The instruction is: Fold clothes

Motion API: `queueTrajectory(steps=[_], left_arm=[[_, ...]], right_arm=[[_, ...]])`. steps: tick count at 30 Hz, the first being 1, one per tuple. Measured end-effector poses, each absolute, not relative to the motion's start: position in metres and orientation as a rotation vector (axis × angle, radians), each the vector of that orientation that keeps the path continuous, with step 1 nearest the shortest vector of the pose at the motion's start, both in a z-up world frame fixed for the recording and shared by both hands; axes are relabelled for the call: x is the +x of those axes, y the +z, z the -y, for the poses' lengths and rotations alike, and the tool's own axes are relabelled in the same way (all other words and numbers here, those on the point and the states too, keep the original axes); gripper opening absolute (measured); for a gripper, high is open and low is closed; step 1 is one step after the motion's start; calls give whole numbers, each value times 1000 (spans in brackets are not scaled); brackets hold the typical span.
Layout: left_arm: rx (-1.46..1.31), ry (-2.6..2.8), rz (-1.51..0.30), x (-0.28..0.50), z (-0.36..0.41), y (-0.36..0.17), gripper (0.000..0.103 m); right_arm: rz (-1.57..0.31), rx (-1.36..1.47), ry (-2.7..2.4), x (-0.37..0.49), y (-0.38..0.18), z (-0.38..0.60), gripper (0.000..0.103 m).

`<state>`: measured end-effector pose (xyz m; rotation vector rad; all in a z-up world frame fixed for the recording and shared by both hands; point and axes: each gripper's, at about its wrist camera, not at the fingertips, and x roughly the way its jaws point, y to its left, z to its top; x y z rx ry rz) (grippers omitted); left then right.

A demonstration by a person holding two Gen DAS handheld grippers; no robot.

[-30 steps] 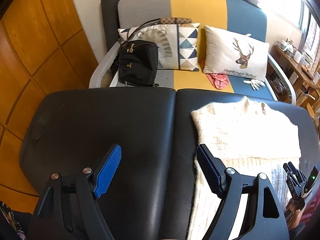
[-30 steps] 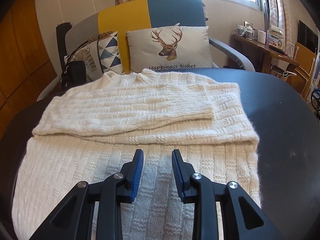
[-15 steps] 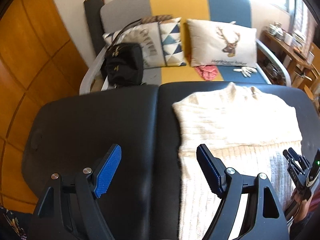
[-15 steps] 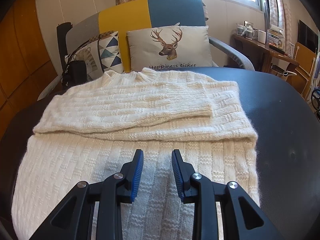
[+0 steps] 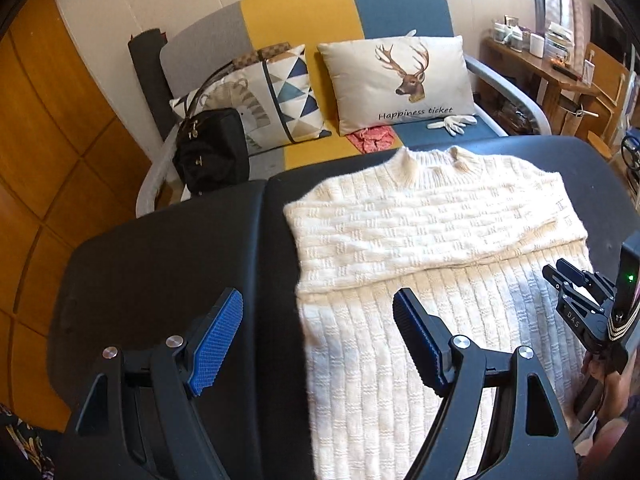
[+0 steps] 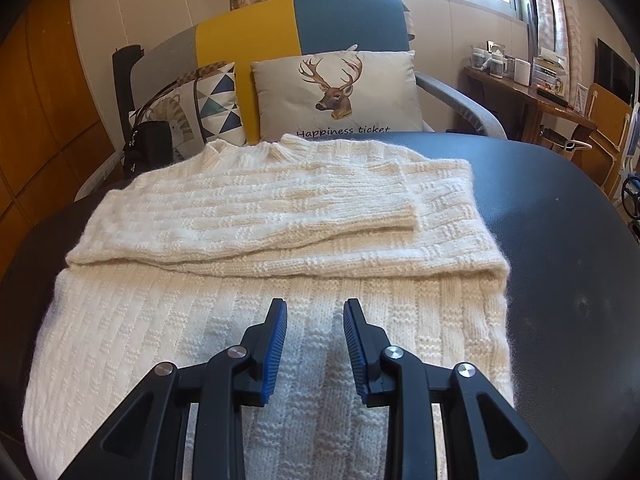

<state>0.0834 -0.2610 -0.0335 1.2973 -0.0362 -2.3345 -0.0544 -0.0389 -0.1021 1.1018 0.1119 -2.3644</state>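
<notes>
A cream knit sweater [image 5: 420, 232] lies flat on the black padded table [image 5: 160, 260], collar toward the sofa, its sleeves folded across the chest. My left gripper [image 5: 316, 300] is wide open above the sweater's left edge: one finger over bare table, the other over the knit. In the right wrist view my right gripper [image 6: 316, 308] hovers over the lower body of the sweater [image 6: 280, 216], jaws partly open with nothing clamped between them. The right gripper [image 5: 580, 296] also shows at the right edge of the left wrist view, held by a hand.
Behind the table stands a grey, yellow and blue sofa [image 5: 360, 12] with a deer cushion [image 5: 400, 80], a patterned cushion [image 5: 280, 96], a black handbag [image 5: 212, 152], a red cloth [image 5: 372, 138] and white gloves [image 5: 454, 122]. A cluttered wooden desk [image 5: 540, 64] is at right, wood panelling [image 5: 48, 140] at left.
My left gripper has shifted right toward the sweater and rolled a little, so its jaws now straddle the sweater's left edge. The right gripper has stayed still.
</notes>
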Motion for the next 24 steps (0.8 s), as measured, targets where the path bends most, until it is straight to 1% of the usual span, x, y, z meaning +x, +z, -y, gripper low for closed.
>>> queueTrajectory(steps=[8, 19, 24], left_arm=[[1408, -2278, -33, 82, 265, -54, 80], [1609, -2148, -241, 83, 289, -81, 79], [1649, -2097, -306, 87, 300, -90, 79]], right_arm=[[-104, 1116, -2360, -56, -105, 38, 29], [-98, 1125, -2348, -55, -109, 38, 29], [-92, 1125, -2340, -54, -110, 39, 29]])
